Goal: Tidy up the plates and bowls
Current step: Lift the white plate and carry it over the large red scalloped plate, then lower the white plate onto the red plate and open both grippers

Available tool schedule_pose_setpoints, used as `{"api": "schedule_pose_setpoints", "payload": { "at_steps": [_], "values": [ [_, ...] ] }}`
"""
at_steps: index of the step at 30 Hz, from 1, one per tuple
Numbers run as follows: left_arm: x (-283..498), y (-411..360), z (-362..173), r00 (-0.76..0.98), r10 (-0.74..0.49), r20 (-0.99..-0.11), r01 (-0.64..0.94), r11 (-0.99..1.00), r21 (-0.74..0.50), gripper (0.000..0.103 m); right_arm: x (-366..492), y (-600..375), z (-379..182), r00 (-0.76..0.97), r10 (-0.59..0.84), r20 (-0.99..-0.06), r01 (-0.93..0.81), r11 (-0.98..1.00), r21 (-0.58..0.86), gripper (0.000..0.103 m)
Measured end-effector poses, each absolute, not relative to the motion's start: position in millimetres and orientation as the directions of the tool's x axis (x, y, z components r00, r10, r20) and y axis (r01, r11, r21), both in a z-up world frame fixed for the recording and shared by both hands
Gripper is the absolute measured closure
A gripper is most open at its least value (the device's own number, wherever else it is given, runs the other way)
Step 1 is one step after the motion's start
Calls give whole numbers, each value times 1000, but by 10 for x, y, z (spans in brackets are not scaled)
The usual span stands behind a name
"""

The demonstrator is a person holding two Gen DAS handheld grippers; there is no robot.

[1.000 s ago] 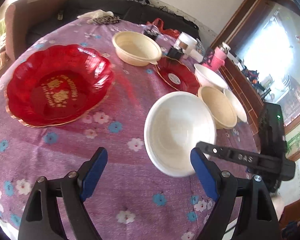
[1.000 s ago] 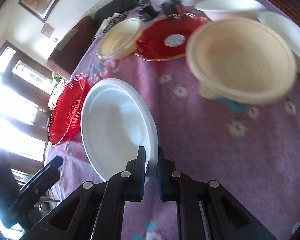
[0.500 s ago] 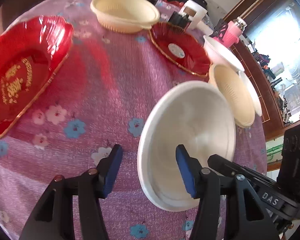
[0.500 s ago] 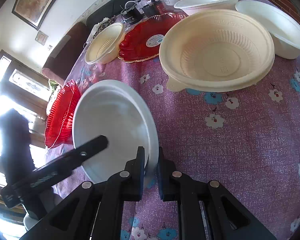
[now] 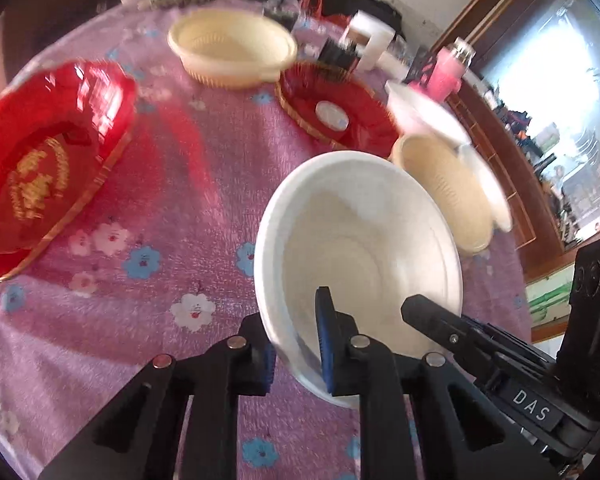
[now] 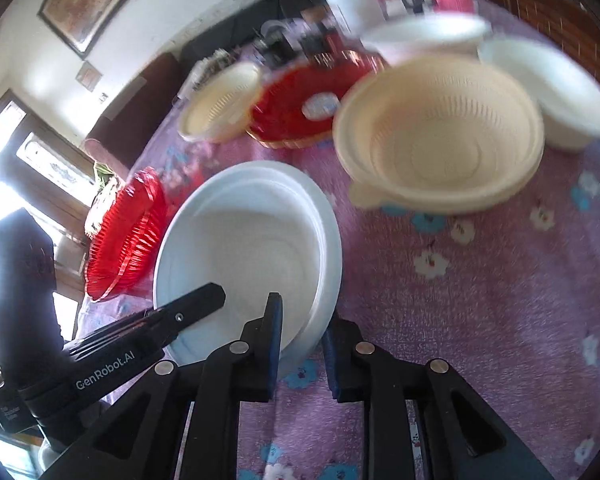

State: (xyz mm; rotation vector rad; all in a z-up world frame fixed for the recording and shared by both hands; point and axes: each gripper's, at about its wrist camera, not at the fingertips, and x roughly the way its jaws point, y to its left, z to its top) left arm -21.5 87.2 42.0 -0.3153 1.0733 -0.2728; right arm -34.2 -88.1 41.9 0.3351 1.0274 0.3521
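Observation:
A white bowl (image 5: 360, 240) (image 6: 244, 248) sits tilted on the purple flowered tablecloth (image 5: 160, 248), with both grippers at its near rim. My left gripper (image 5: 296, 350) is shut on that rim, one pad inside the bowl and one outside. My right gripper (image 6: 302, 338) straddles the rim further along. Its jaws are opening and the pads stand a little off the rim. One left finger (image 6: 188, 308) shows inside the bowl in the right wrist view. A right finger (image 5: 428, 316) shows the same way in the left wrist view.
A large red dish (image 5: 40, 184) (image 6: 120, 240) lies left of the bowl. Beyond are a cream strainer bowl (image 5: 232, 48), a small red plate (image 5: 336, 112), a nearer cream strainer bowl (image 6: 440, 136), two white bowls (image 6: 548, 92) (image 6: 424, 36) and a pink bottle (image 5: 448, 72).
My left gripper has come in over the white bowl's rim and shut on it. The right gripper's jaws, shut on the rim before, have parted slightly.

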Motion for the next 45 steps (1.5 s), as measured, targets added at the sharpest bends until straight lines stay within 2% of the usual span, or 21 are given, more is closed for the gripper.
{"api": "schedule_pose_setpoints", "payload": {
  "at_steps": [5,11,17,22,28,41,43,45],
  "values": [
    [-464,1134,881,583,-331,-742,61,928,-366,86,-401,-619,892,549,463,-696,-217,883,416,83],
    [-527,1722,1085,680,-183,-710,-74,946,-314,82,-198,167,1089,522,515,-680,-346,857,383,82],
    [-314,2387,866,660,-99,-745,-221,922,-318,82,205,928,924,430,540,-724,-389,834,391,82],
    [-71,2750,586,607,-77,-791,-297,902,-315,82,428,1349,688,392,496,-775,-396,851,344,82],
    [62,2940,358,566,-96,-819,-324,887,-328,82,601,1567,453,357,467,-809,-388,862,327,82],
    [82,2918,343,572,-59,-818,-329,897,-294,82,720,1651,277,341,455,-822,-368,870,329,82],
    [75,2923,343,572,-47,-819,-338,896,-287,80,707,1649,287,345,459,-819,-374,867,328,81],
    [68,2921,354,576,-41,-817,-342,895,-286,71,699,1635,288,354,462,-813,-366,869,334,82]
  ]
}}
